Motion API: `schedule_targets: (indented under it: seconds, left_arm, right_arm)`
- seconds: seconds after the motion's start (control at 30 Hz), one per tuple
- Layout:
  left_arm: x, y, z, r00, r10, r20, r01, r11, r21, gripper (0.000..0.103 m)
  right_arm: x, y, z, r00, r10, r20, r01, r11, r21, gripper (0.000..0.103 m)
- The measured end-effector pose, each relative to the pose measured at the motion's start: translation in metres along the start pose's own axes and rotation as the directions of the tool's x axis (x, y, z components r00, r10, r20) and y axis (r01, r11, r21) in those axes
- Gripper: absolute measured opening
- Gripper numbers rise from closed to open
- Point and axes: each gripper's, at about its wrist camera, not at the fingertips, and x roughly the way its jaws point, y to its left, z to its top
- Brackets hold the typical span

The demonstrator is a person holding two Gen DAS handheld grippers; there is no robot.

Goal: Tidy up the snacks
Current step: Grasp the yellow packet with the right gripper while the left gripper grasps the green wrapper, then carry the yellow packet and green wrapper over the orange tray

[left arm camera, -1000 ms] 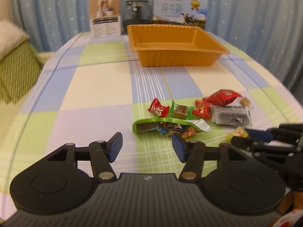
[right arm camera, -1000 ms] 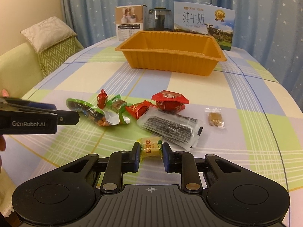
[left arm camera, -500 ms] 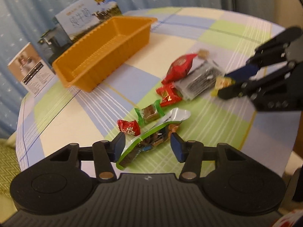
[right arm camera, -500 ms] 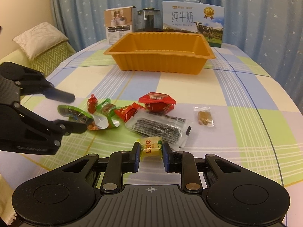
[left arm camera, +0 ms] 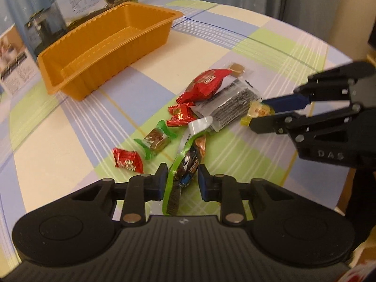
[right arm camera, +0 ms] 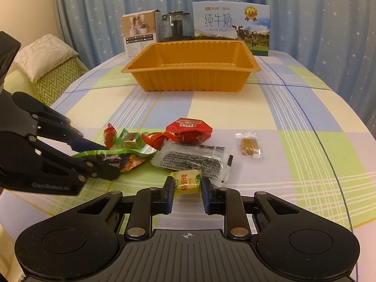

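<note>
Bracketing the green packet [left arm camera: 181, 164] with the left tool [left arm camera: 181, 182], pads partly open on either side, seemingly not yet pinching; contact hard to judge from this angle. Approaching along the packet's long axis, probably to catch its narrow width. Pinching the yellow candy [right arm camera: 187, 183] in the right tool [right arm camera: 187, 198], pads pressing both twisted ends, likely because the ends offer a firmer hold than the slick middle. Sitting low over the counter [right arm camera: 305, 122], both tools close together. Lying just ahead of both tools: red, green and clear wrappers in a loose cluster, crinkled and glossy. Waiting empty well beyond them, the orange tray [right arm camera: 191, 80].
</note>
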Motion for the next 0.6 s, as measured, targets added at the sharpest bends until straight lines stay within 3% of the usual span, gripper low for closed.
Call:
schedule_targets:
  seconds: [0.2,0.3,0.43,0.6]
  left_arm:
    - [0.008,-0.003,0.004,1.000,0.008,0.005,-0.008,1.000,0.014,0.025]
    - [0.007,-0.002,0.005,1.000,0.006,-0.004,-0.006,1.000,-0.023,0.024]
    - [0.001,0.003,0.001,0.999,-0.033,0.005,0.033,0.991,-0.127,0.021]
    - [-0.011,0.008,-0.009,0.998,-0.064,0.027,0.069,0.959,-0.275,0.019]
  right_arm:
    - [-0.001,-0.002,0.001,1.000,-0.001,-0.001,0.001,1.000,0.023,0.025]
    - [-0.002,-0.004,0.002,1.000,-0.005,0.005,0.005,0.999,0.033,0.025]
    - [-0.006,-0.005,0.003,1.000,-0.004,0.013,0.004,0.999,0.047,0.025]
    - [-0.013,-0.003,0.006,0.999,0.001,0.033,-0.003,0.999,0.052,0.025]
